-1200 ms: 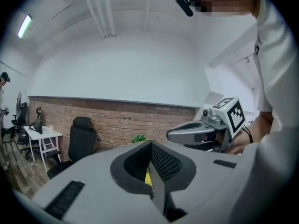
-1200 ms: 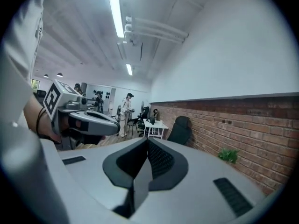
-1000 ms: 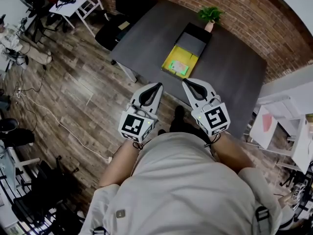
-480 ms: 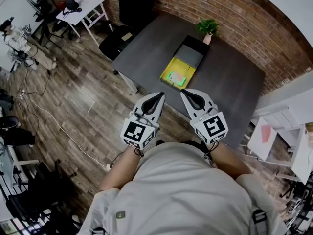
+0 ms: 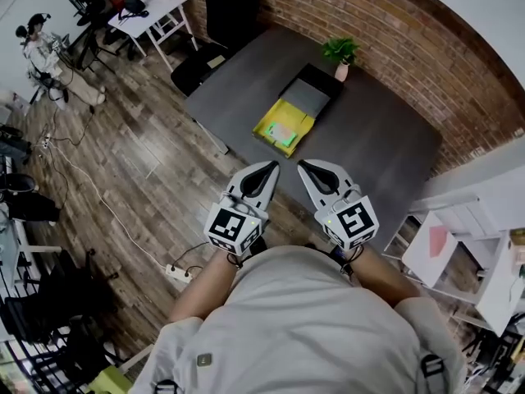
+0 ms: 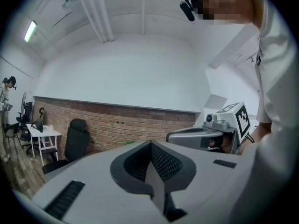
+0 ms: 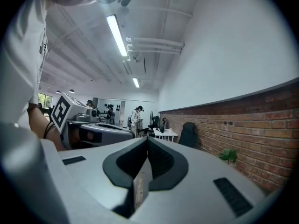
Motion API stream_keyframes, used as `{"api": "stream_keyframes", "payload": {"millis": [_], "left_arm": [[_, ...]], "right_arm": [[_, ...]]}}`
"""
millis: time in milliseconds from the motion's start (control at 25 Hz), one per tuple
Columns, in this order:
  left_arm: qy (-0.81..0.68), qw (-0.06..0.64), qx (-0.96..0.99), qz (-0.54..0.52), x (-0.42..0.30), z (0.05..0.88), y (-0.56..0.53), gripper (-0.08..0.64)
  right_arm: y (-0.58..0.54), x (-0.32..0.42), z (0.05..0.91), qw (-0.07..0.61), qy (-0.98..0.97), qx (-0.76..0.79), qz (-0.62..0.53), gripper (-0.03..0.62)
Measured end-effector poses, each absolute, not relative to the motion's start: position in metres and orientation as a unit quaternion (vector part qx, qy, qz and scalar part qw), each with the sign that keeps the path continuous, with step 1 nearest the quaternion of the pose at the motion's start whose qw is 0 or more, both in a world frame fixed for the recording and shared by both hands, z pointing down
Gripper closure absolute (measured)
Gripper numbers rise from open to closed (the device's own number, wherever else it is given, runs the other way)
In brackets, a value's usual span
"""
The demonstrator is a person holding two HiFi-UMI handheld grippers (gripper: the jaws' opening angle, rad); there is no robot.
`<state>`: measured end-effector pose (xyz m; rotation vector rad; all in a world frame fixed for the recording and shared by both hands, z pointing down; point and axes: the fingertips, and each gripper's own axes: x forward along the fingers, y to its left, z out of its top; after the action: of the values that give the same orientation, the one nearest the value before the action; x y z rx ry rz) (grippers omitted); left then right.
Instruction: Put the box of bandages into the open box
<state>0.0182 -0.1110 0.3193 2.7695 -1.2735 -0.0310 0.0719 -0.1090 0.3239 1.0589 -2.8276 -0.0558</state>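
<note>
Bandage box (image 5: 281,134), a flat green-white rectangle, lies on the yellow lining of the open box (image 5: 266,125), at centre frame on the matte dark table (image 5: 385,138). Left gripper (image 5: 264,171) and right gripper (image 5: 308,171), smooth grey shells at lower centre: jaws clenched, nothing between them.

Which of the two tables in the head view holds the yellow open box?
The large dark table by the brick wall, with the potted plant; the small white table is upper left.
</note>
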Motion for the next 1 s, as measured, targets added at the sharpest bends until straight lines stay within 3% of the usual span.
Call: {"api": "stream_keyframes", "payload": {"millis": [480, 1000], "left_arm": [[-0.48, 0.076, 0.874, 0.006, 0.077, 0.348, -0.047, 0.545], [-0.457, 0.03, 0.889, 0.008, 0.052, 0.312, 0.042, 0.545]], "right_arm": [[-0.054, 0.137, 0.346, 0.048, -0.958, 0.282, -0.001, 0.571], [0.037, 0.139, 0.334, 0.047, -0.947, 0.316, -0.019, 0.571]]}}
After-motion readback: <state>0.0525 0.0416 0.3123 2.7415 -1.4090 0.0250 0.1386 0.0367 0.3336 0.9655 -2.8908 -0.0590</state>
